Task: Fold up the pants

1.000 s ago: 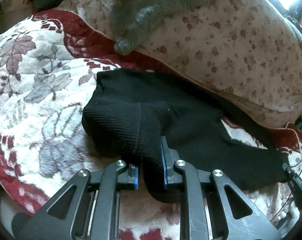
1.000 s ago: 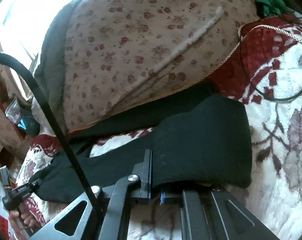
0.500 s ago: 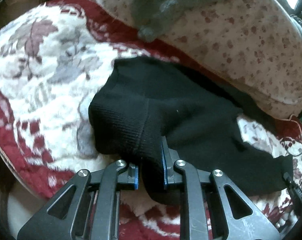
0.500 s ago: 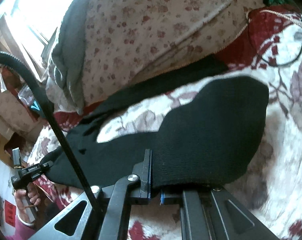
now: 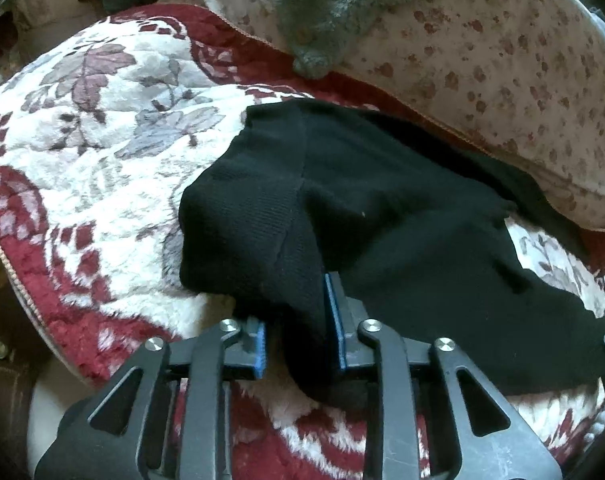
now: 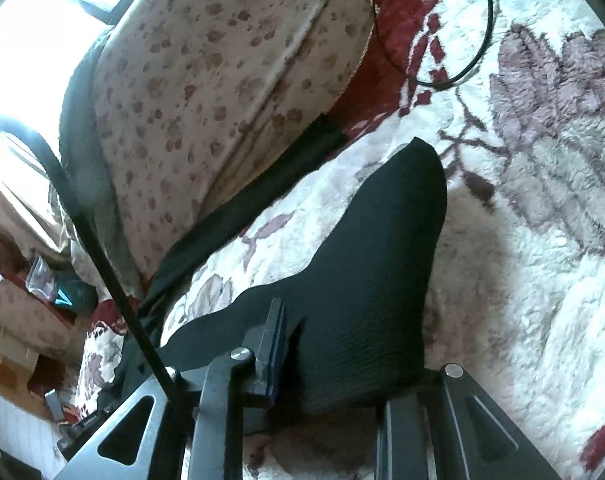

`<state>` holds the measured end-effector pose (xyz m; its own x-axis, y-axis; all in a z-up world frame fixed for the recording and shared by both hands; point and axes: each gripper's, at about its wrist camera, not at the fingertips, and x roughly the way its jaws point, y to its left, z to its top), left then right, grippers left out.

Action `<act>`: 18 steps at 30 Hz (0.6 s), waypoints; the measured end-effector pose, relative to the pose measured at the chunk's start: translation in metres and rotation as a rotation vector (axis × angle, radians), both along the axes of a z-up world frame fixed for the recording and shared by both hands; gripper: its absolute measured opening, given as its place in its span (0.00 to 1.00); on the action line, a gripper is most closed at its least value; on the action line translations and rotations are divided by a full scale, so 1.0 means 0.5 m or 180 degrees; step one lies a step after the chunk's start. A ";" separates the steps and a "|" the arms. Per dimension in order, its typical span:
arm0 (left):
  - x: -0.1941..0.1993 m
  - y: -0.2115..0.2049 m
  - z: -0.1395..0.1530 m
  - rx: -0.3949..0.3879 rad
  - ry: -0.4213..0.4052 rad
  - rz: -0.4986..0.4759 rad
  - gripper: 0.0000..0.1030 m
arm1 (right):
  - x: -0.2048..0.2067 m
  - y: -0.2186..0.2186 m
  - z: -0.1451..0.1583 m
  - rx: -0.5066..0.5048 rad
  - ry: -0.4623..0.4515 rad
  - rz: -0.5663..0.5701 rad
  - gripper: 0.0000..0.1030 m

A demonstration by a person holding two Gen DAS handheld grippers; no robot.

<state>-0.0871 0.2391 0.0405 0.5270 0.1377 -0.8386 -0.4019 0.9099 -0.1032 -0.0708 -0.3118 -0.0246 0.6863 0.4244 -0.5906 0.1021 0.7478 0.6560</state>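
Black pants point(image 5: 382, 208) lie on the floral blanket point(image 5: 102, 128). My left gripper point(image 5: 298, 320) is opening, its left pad apparently clear of the fold between its jaws. My right gripper point(image 6: 342, 352) opens too, cloth between.

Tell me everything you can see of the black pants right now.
The black pants are a fine-ribbed knit, lying rumpled on the red-and-white floral blanket. One leg trails along the edge of the spotted quilt. A bunched fold hangs between the pads of the left gripper, whose jaws are opening, with a gap beside one pad. In the right wrist view another end rises in a peak from the right gripper, also opening, cloth between its jaws.
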 end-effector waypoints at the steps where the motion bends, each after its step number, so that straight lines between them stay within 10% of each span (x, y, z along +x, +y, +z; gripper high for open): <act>1: -0.007 -0.001 0.004 0.0004 0.0004 0.0010 0.23 | 0.001 -0.003 0.001 -0.0005 0.0008 -0.0008 0.21; 10: -0.072 -0.029 0.074 0.0149 -0.0164 -0.0006 0.29 | -0.018 -0.057 0.025 -0.0136 -0.0041 -0.0237 0.25; 18: -0.051 -0.167 0.109 -0.0030 -0.0324 -0.0701 0.29 | -0.037 -0.072 0.026 -0.0197 -0.0072 -0.0202 0.25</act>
<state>-0.1128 0.1558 0.0952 0.6253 0.0026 -0.7804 -0.1811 0.9732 -0.1418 -0.0893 -0.3477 -0.0116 0.7241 0.3429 -0.5984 0.1361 0.7795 0.6114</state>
